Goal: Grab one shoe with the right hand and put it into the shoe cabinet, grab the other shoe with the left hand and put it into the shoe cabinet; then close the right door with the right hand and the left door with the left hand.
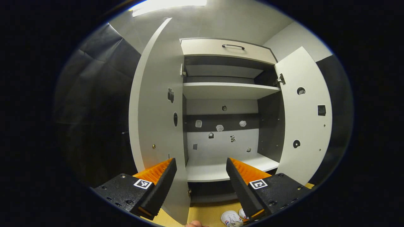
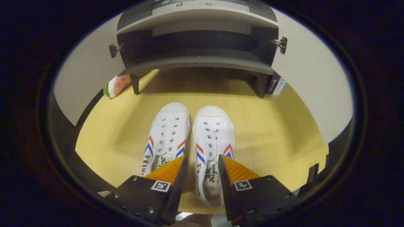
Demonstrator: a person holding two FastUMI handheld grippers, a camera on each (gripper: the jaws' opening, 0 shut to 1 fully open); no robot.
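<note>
Two white canvas shoes with red and blue stripes stand side by side on the wooden floor, toes toward the cabinet: the left shoe [image 2: 167, 132] and the right shoe [image 2: 214, 135]. My right gripper [image 2: 202, 165] is open just above their heels, its fingers straddling the inner side wall of the right shoe. In the left gripper view, my left gripper [image 1: 201, 160] is open and empty, held up in front of the shoe cabinet [image 1: 214, 171]. Both the left door [image 1: 154, 119] and the right door [image 1: 306, 126] stand open. The shoes [image 1: 232, 217] peek in at the bottom edge.
The cabinet's shelves hold nothing, and a drawer with a handle [image 1: 233, 46] tops it. A watermelon-slice object [image 2: 116, 85] lies by the cabinet's front left leg, and a small label [image 2: 275, 85] sits by the right leg. A fingertip [image 1: 194, 224] shows at the bottom.
</note>
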